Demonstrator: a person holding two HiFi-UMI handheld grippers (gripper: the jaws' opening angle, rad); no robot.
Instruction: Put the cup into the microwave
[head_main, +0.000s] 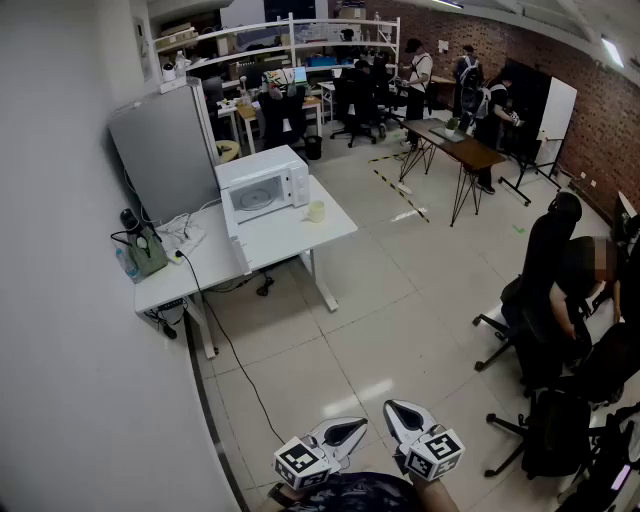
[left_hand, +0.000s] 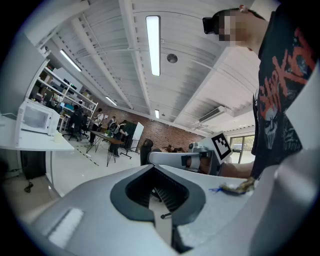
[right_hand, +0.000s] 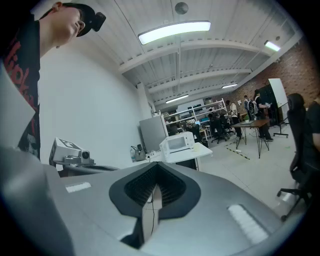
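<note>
The white microwave stands with its door closed on a white table by the left wall, far ahead of me. A pale cup stands on the table just right of the microwave. Both grippers hang low near my body, several steps from the table. My left gripper and right gripper are shut and empty, side by side. The right gripper view looks past its shut jaws to the microwave and cup. In the left gripper view the microwave shows at far left.
A grey cabinet stands behind the table's left end, where a green bag and cables lie. A person sits on an office chair at right. A brown desk and several people fill the far room. Tiled floor lies between.
</note>
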